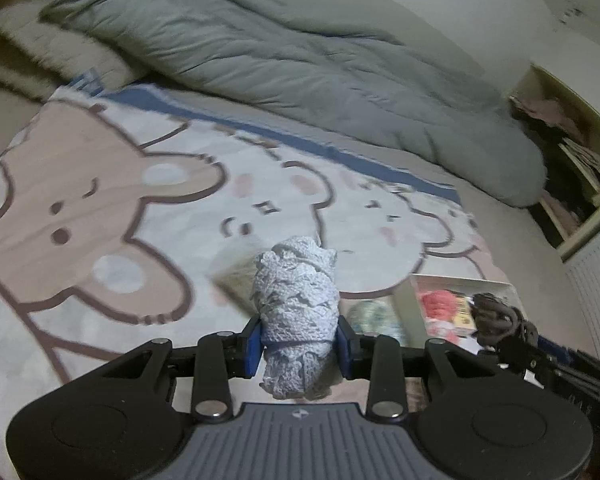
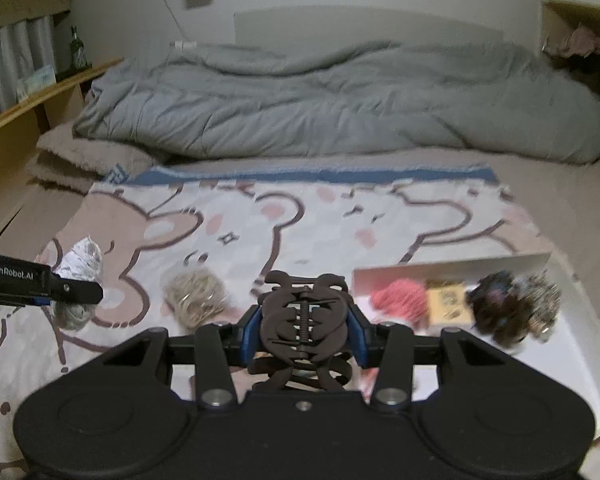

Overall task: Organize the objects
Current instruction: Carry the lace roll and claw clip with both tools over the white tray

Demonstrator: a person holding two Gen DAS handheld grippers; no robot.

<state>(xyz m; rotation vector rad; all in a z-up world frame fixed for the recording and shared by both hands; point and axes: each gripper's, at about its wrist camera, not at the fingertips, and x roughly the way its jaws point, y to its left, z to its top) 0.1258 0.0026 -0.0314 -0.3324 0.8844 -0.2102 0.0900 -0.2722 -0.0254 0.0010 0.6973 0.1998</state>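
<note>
My left gripper (image 1: pixel 300 346) is shut on a pale blue lace scrunchie (image 1: pixel 296 312) and holds it above the cartoon blanket (image 1: pixel 100 200). In the right wrist view the same scrunchie (image 2: pixel 82 260) and the left gripper's finger (image 2: pixel 76 291) show at the far left. My right gripper (image 2: pixel 304 332) is shut on a dark brown claw hair clip (image 2: pixel 304 316), which also shows in the left wrist view (image 1: pixel 500 316). A white box (image 2: pixel 452 266) at the right holds a pink scrunchie (image 2: pixel 400 300), a dark scrunchie (image 2: pixel 496 308) and other small items.
A beige scrunchie (image 2: pixel 196 296) and a grey-green one (image 2: pixel 74 316) lie on the blanket (image 2: pixel 300 216). A rumpled grey duvet (image 2: pixel 340 100) fills the back of the bed. A wooden shelf (image 2: pixel 40 96) with a green bottle (image 2: pixel 76 48) runs along the left.
</note>
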